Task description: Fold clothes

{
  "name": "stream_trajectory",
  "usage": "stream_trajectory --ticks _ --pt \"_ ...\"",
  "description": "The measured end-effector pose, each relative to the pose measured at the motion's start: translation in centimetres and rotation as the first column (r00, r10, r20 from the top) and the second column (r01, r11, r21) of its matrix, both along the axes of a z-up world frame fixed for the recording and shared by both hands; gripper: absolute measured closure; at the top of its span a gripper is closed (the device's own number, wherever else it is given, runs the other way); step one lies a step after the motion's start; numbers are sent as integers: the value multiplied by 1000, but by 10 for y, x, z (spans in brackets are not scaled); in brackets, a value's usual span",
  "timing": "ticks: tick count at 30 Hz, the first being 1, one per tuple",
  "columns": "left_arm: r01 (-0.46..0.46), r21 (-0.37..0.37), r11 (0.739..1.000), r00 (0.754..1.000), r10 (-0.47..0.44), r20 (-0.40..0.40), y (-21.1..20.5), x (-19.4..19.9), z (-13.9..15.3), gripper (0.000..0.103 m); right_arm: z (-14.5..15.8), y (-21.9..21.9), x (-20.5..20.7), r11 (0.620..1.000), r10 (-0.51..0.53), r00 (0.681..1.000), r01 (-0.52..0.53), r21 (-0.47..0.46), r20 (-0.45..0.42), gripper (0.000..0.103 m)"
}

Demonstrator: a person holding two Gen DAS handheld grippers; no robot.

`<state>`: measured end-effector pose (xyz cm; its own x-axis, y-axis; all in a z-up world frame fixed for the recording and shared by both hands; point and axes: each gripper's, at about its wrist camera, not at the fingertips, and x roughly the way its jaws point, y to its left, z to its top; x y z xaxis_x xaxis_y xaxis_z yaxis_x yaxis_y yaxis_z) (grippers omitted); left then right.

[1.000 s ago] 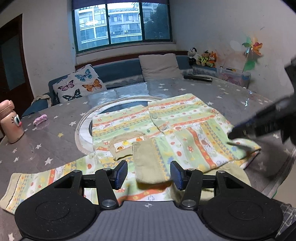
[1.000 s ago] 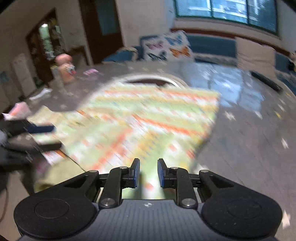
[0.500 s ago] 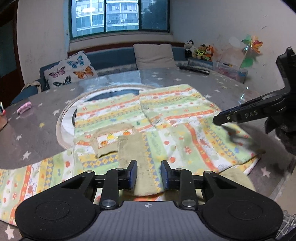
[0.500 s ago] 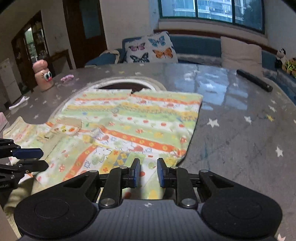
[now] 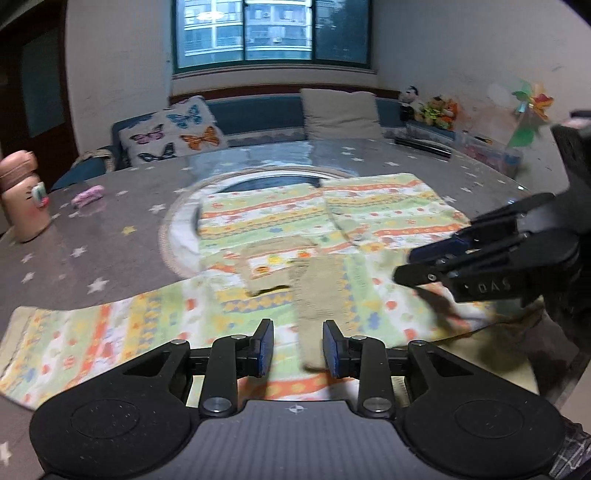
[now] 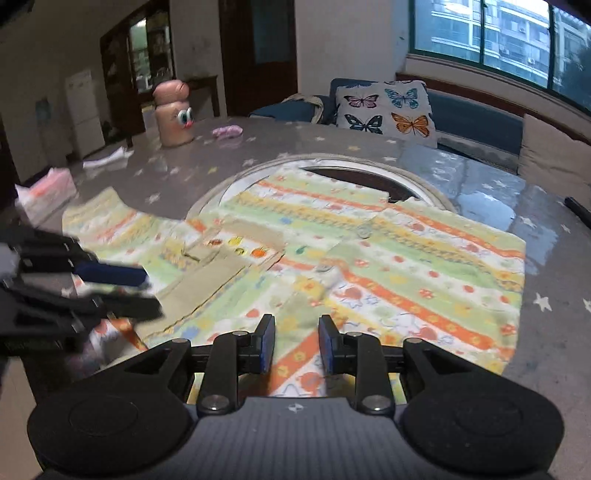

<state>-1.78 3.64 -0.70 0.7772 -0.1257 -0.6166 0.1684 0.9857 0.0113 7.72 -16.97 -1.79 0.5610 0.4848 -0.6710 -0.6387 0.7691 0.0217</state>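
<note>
Only readable thing I can spot is some pale lettering on the black side of the right gripper [image 5: 417, 266], just behind its jaws. It shows upside down, looks like "DAS". Everything else is too blurry to read.

A round table [image 5: 110, 236] with a grey star-printed cover carries a pink bottle with cartoon eyes [image 6: 173, 112] and a small pink object [image 6: 226, 130] near it. A butterfly cushion [image 5: 173, 129] and a plain beige cushion [image 5: 341, 112] rest on the blue bench [image 5: 258, 110] under the window [image 5: 271, 33]. Soft toys [image 5: 430, 107] and a pinwheel [image 5: 530, 110] stand at the wall.
</note>
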Motion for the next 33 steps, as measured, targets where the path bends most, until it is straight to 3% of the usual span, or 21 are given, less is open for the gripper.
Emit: stream_trajectory --ticks 6,8,11,14,22,24,26,28,32,33 --pt "-148 5 989 989 148 9 37 -8 4 70 9 15 -10 999 47 998 -47 12 38 77" --pt "-222 3 975 975 222 1 54 -9 3 70 5 24 -12 997 76 997 -76 -1 31 76" --pt "-330 18 944 944 330 7 78 -13 3 70 -3 35 -18 994 105 994 -104 -34 38 67" --pt "-433 32 901 902 432 23 102 -17 4 65 2 35 -22 993 116 992 -115 -24 44 68" --pt "-687 51 725 727 686 34 166 -16 -1 56 17 28 -35 991 132 990 -132 7 59 68" --pt "-714 45 698 699 714 18 178 -13 -3 56 19 26 -37 991 136 989 -137 9 63 67" --pt "-721 36 692 692 722 -5 185 -10 -5 58 21 24 -40 991 134 989 -135 8 66 67" --pt "-714 9 700 700 714 -22 190 -10 -7 60 22 21 -41 992 128 989 -129 10 67 67" --pt "-694 -43 718 720 694 -33 188 -12 -4 91 23 11 -43 994 104 993 -105 16 64 67" --pt "-685 -63 726 728 684 -36 186 -13 -2 93 23 8 -43 995 96 993 -98 18 62 67"
